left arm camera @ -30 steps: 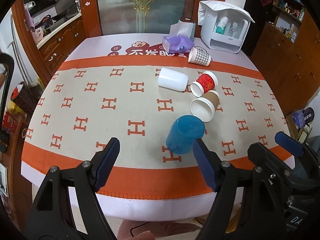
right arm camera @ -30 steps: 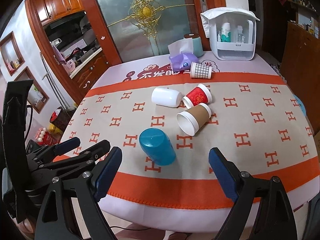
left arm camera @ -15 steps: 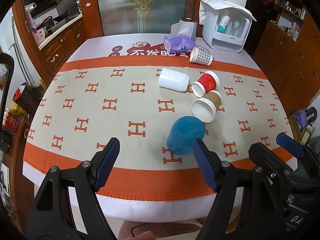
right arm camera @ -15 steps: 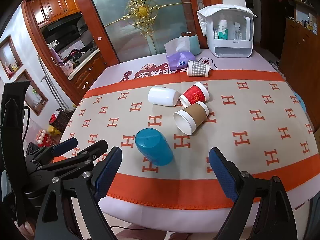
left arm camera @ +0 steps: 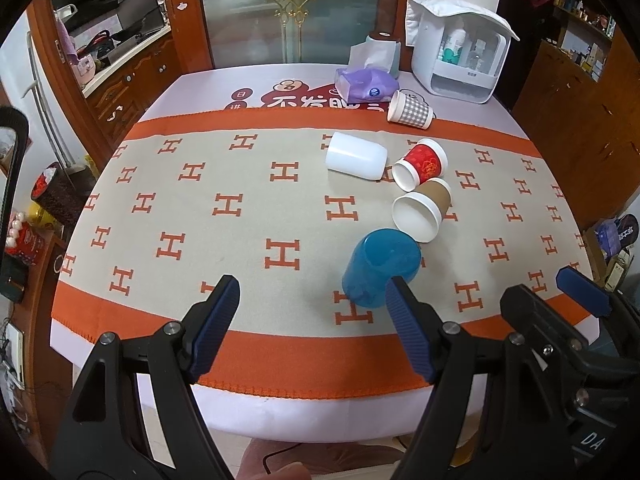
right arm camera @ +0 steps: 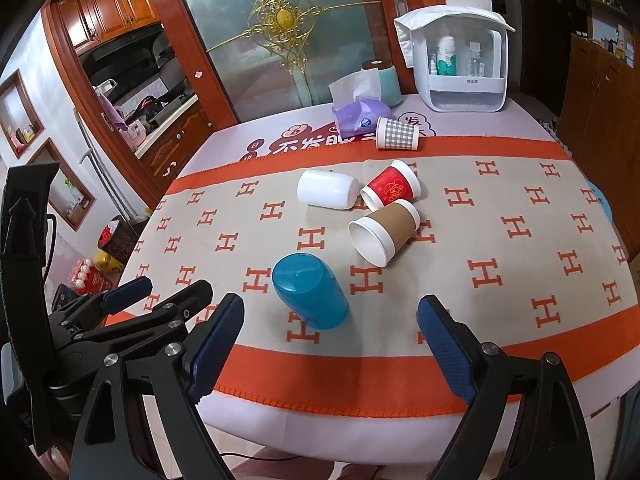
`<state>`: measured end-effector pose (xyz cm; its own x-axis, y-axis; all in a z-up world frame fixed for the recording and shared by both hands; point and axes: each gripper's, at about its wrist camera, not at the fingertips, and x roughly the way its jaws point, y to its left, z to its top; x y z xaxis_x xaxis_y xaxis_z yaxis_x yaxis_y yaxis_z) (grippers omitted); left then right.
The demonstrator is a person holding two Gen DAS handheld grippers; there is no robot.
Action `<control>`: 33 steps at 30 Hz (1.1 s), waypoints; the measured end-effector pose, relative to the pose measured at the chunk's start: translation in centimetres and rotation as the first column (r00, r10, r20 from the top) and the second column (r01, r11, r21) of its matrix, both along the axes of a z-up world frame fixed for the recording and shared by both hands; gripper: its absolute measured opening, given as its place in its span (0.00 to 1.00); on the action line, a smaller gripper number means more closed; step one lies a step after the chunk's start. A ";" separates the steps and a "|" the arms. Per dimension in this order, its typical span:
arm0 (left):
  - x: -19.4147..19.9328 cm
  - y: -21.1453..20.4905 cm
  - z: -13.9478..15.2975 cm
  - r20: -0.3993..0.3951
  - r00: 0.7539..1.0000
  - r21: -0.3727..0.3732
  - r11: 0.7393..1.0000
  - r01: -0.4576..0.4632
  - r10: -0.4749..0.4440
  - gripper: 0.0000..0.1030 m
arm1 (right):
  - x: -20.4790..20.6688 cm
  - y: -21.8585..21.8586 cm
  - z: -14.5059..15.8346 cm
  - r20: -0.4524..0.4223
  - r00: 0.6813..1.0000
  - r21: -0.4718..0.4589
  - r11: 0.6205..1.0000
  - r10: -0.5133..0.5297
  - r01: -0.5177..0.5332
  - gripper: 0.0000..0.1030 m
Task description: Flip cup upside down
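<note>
Cups on their sides crowd behind the upside-down blue cup (right arm camera: 310, 294): brown cup (right arm camera: 384, 232), red cup (right arm camera: 392, 188), white cup (right arm camera: 327, 189). Left gripper (left arm camera: 312, 330) and right gripper (right arm camera: 332, 344) both wide, holding nothing.

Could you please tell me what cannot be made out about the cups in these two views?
- Blue cup: its near lower edge sits behind a finger of the left tongs in the left wrist view.
- White cup: neither view shows which end is open.
- Checked cup: too small to see inside.

wooden cabinets (right arm camera: 108, 8), frosted glass door (right arm camera: 280, 36)
</note>
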<state>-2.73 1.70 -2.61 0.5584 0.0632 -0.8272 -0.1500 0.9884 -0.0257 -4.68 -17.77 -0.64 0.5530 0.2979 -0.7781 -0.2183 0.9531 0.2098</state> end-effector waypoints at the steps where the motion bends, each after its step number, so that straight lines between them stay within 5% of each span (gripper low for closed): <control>1: 0.0 0.0 0.0 0.000 1.000 0.002 1.000 -0.001 0.001 0.71 | 0.0 0.0 0.0 0.000 1.000 0.001 1.000 0.000 0.000 0.87; 33: -0.1 0.0 0.1 -0.001 1.000 0.012 1.000 -0.002 0.002 0.71 | 0.0 0.5 -0.6 -0.008 1.000 0.006 1.000 -0.003 0.003 0.87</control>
<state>-2.80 1.72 -2.47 0.5574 0.0747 -0.8269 -0.1520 0.9883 -0.0132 -4.72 -17.25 -1.22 0.5481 0.3011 -0.7804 -0.2136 0.9524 0.2175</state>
